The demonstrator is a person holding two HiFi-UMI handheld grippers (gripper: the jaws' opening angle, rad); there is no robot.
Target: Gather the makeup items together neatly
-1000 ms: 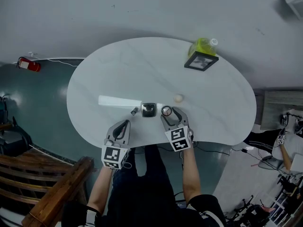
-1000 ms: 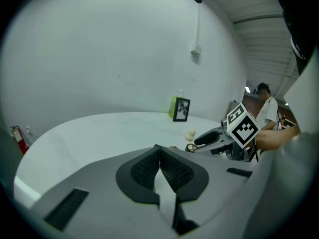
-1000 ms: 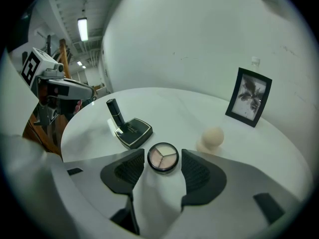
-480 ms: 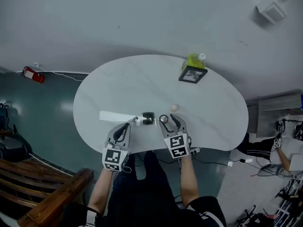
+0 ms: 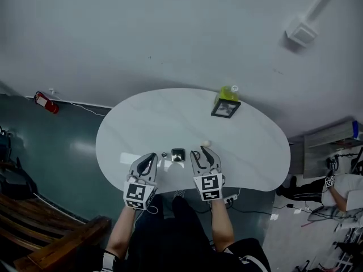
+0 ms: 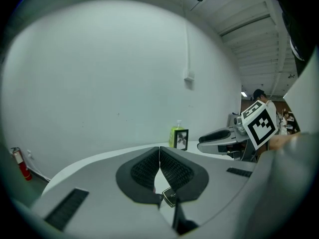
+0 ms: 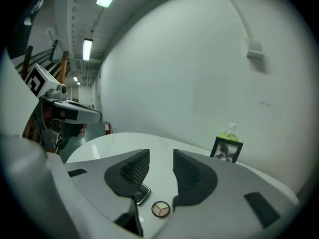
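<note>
White marble-look table (image 5: 170, 118), kidney-shaped, takes up most of the head view. Both grippers hang over its near edge, side by side, neither one touching it.

The left gripper (image 6: 159, 149) has its fingers pressed together at the tips with nothing between them. The right gripper (image 7: 161, 153) has its fingers a narrow gap apart. They've just been closing, but they're empty, and you only see table through the gap.

At the far side of the table there's a black picture frame (image 5: 226, 108) standing up, with a yellow-green plastic bottle (image 5: 229, 90) right behind it.

The makeup stuff sits in a loose row near the front edge. A flat white strip (image 5: 129, 158) lies at the left, partly under the left gripper. The dark square compact with a gold rim (image 5: 178, 154) is between the two grippers. The round three-shade powder palette (image 7: 160, 209) lies just to its right, below the right gripper's fingers. A small beige ball (image 5: 206, 144) sits a bit further back on the right, and a tiny dark piece (image 5: 164, 154) is just left of the compact. I can't tell what that one is.
</note>
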